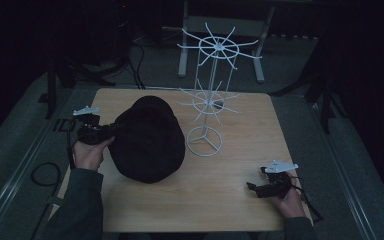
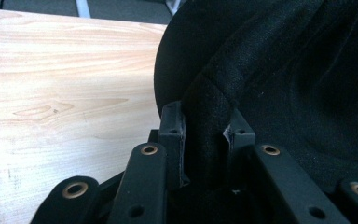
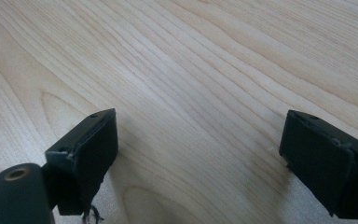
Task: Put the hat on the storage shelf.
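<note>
Left gripper (image 2: 205,144): jaws closed on a fold of black hat (image 2: 279,79) brim | fabric: dark, felt-like, pinched band rising between the jaws | hat body to upper right, probably resting on the table; contact line too dark to confirm | table (image 2: 65,79): pale wood grain at left, worn whitish patch near lower-left edge.

The hat (image 1: 150,140) lies on the table (image 1: 230,200), left of centre. The wire display stand (image 1: 207,100) stands just right of it. The left gripper (image 1: 111,129) meets the hat's left edge; the right gripper (image 1: 250,187) sits near the front right corner.
</note>
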`<state>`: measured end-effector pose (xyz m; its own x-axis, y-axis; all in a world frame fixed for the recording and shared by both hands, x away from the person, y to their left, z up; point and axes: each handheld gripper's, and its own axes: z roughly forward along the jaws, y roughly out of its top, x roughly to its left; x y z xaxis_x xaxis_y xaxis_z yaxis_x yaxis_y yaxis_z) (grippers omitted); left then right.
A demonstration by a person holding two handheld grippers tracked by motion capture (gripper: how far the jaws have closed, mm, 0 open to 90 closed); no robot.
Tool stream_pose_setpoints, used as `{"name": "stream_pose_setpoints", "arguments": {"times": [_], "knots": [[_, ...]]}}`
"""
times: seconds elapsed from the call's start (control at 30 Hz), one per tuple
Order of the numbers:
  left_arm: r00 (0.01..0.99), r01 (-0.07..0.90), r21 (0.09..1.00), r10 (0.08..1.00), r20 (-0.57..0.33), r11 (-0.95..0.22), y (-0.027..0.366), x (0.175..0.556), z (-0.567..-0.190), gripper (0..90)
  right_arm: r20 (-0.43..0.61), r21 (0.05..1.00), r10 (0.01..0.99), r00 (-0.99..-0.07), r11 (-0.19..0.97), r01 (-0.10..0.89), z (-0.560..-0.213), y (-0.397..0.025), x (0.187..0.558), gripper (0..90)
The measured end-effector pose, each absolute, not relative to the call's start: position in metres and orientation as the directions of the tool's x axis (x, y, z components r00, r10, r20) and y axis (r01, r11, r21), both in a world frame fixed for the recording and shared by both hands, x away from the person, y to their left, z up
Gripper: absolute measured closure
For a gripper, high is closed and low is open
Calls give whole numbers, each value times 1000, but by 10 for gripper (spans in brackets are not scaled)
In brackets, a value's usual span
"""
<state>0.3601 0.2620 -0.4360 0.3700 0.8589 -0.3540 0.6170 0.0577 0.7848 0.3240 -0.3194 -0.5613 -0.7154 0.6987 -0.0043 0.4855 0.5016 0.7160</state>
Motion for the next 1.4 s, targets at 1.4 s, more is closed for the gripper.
{"name": "stream_pose_setpoints", "arguments": {"times": [1.4], "knots": [[379,569,809,827,-416,147,266,365,-399,748,-6,717,701,-713,500,485,-561,-319,324,113]]}}
